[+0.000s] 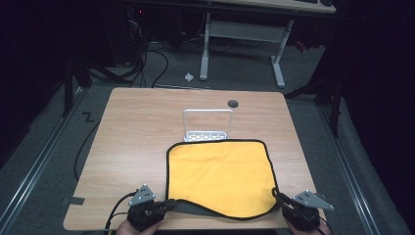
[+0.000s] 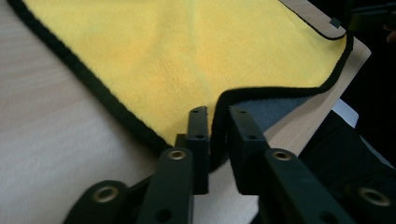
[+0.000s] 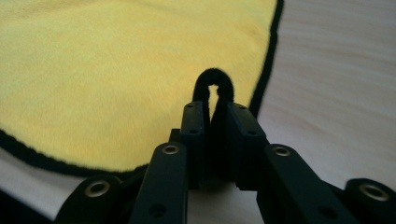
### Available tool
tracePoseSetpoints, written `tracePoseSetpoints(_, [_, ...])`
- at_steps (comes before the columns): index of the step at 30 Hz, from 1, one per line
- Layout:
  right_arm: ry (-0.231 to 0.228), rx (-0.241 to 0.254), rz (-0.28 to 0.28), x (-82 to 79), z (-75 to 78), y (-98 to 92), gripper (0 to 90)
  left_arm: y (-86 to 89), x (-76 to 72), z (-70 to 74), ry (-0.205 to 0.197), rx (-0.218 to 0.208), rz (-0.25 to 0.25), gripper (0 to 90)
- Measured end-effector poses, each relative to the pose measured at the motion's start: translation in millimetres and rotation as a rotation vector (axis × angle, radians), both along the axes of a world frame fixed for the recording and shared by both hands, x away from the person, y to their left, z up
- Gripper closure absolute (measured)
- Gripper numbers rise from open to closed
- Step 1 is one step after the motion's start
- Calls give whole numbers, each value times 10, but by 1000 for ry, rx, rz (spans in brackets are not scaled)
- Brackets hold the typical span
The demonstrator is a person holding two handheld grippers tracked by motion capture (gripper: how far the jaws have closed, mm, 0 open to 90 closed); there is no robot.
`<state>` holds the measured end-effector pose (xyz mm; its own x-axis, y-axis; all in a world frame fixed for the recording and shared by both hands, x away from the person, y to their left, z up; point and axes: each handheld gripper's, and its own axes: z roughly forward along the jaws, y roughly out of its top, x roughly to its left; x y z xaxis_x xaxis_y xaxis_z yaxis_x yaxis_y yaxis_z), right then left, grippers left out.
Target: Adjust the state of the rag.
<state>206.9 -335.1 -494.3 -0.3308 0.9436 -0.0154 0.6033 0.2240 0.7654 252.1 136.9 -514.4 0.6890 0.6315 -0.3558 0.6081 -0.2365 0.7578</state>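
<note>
While your left gripper (image 2: 215, 122) is sitting at the near left corner of the table (image 1: 137, 127), its jaws are standing narrow and pinching the black-bound hem of the yellow cloth (image 2: 196, 51). In the left gripper view that hem is running up between the two pads, and the corner is curling over so the grey underside is showing just beside the right-hand jaw. Your right gripper (image 3: 215, 112) is likewise clamping narrow on the cloth's near right corner; the hem is bunching into a small raised loop just past the jaw tips in the right gripper view.

Working outward, the cloth is lying flat across the near middle of the table, with its near edge sagging in a curve between your two grippers and almost reaching the table's front lip. Its far edge is lying just beside the base of a small white wire rack (image 1: 207, 125), which is standing upright near the table's centre; contact between them cannot be judged.

You are having open wood to the left of the cloth and a narrower strip to its right. Beyond the rack, the far part of the table is bare apart from a round cable hole (image 1: 233, 104). Your hands are coming in at the very bottom of the high view.
</note>
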Motion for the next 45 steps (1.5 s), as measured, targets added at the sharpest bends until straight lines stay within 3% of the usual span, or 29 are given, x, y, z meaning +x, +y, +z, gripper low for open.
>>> tracePoseSetpoints(4, [-12, 20, -38, -182, 35, -122, 696, 126, -105, 37, 6, -23, 43, 653])
tracePoseSetpoints(6, [-17, 23, -44, -185, 50, -127, 686, 206, -104, 62, -4, -49, 73, 658])
tracePoseSetpoints(9, [-40, 23, -51, -147, 103, -138, 675, 260, -12, 47, 1, -50, 97, 685])
tracePoseSetpoints(15, [-58, 21, -51, 30, 177, -111, 658, 128, 198, -8, 10, -15, 82, 687])
tracePoseSetpoints(20, [-80, 9, -18, 215, 275, -21, 659, 30, 408, -32, -6, 21, 88, 674])
tracePoseSetpoints(25, [-90, 19, 22, 435, 335, 146, 663, 4, 662, -52, -15, 51, 107, 662])
tracePoseSetpoints(27, [-101, 15, 57, 561, 392, 298, 668, -8, 746, -50, -18, 63, 112, 657])
tracePoseSetpoints(30, [-106, 16, 80, 638, 410, 412, 678, -8, 873, -23, -41, 68, 127, 648])
tracePoseSetpoints(38, [-62, 34, 151, 878, 201, 815, 677, 47, 1276, -27, -87, 89, 198, 582])
tracePoseSetpoints(41, [-52, 14, 169, 918, 105, 943, 675, 27, 1419, -38, -109, 106, 210, 554])
tracePoseSetpoints(45, [-51, -14, 190, 927, 12, 1071, 650, -6, 1621, -97, -100, 103, 220, 536])
